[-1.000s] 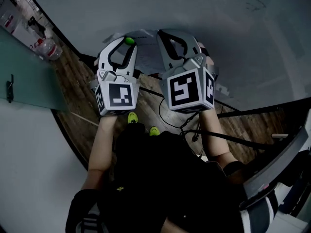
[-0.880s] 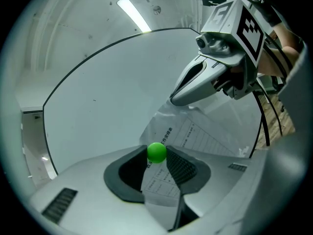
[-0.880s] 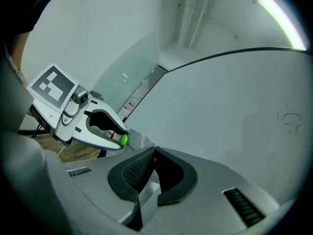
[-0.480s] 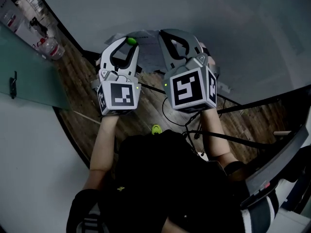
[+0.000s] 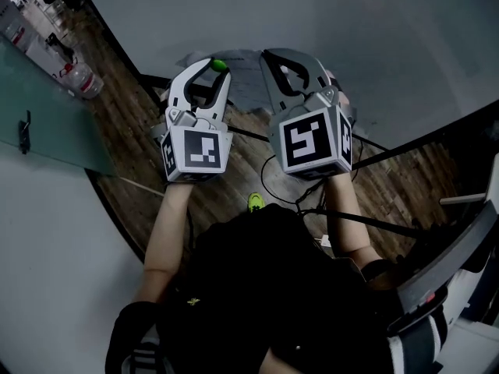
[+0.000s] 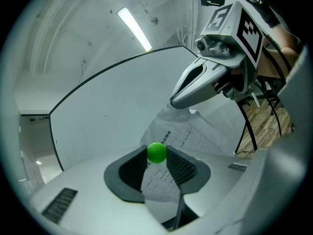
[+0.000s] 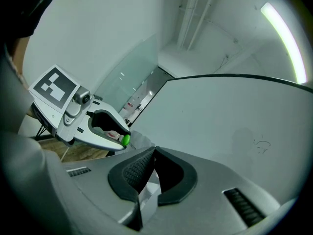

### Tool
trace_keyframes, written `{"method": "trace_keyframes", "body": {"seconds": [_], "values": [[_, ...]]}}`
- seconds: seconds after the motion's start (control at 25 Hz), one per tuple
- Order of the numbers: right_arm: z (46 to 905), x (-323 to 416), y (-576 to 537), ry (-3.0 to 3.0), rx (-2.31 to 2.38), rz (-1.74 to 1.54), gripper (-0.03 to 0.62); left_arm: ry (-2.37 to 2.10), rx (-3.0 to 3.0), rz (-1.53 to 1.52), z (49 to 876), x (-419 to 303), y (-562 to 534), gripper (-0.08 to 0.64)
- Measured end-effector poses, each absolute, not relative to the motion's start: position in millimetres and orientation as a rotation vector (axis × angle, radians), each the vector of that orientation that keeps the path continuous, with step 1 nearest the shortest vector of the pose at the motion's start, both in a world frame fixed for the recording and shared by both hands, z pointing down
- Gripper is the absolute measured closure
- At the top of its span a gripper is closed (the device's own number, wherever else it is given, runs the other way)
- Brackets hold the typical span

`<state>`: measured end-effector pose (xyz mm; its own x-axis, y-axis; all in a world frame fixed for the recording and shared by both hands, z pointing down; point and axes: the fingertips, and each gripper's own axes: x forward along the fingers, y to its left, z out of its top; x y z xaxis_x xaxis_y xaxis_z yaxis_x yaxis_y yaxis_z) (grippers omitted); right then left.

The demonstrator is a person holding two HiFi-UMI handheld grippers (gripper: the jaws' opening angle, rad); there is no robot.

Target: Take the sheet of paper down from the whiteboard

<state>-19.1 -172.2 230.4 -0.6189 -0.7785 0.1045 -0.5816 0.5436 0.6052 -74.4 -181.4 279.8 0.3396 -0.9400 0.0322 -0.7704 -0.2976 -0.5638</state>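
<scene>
The white printed sheet of paper [image 5: 246, 81] hangs crumpled between my two grippers, in front of the grey whiteboard [image 5: 351, 22]. My right gripper [image 5: 270, 54] is shut on the sheet's edge; in the right gripper view the paper [image 7: 149, 192] shows below the closed jaws [image 7: 154, 151]. My left gripper [image 5: 218, 66] is shut on a small green ball-shaped magnet [image 6: 157, 152], with the sheet [image 6: 190, 136] behind its jaws. Each gripper view shows the other gripper: the right one [image 6: 172, 104], and the left one [image 7: 126, 137] with the magnet [image 7: 125, 140].
The floor is wood planks with dark cables [image 5: 288, 185] on it. A water bottle [image 5: 82, 80] stands at the left by a glass panel [image 5: 47, 115]. The whiteboard's dark stand bar [image 5: 421, 142] runs to the right, near a chair [image 5: 460, 263].
Both grippers have shifted slightly right in the head view, carrying the sheet and the magnet with them. The person's feet have stepped back. Neither jaw opening has changed.
</scene>
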Motion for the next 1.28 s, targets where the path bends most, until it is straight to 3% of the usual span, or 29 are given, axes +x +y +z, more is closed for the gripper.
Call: {"method": "trace_keyframes", "body": {"seconds": [1.28], "values": [[254, -33, -42, -2.399, 1.187, -0.612, 0.583, 1.369, -2.26, -0.448, 301, -81, -61, 0.423]]}}
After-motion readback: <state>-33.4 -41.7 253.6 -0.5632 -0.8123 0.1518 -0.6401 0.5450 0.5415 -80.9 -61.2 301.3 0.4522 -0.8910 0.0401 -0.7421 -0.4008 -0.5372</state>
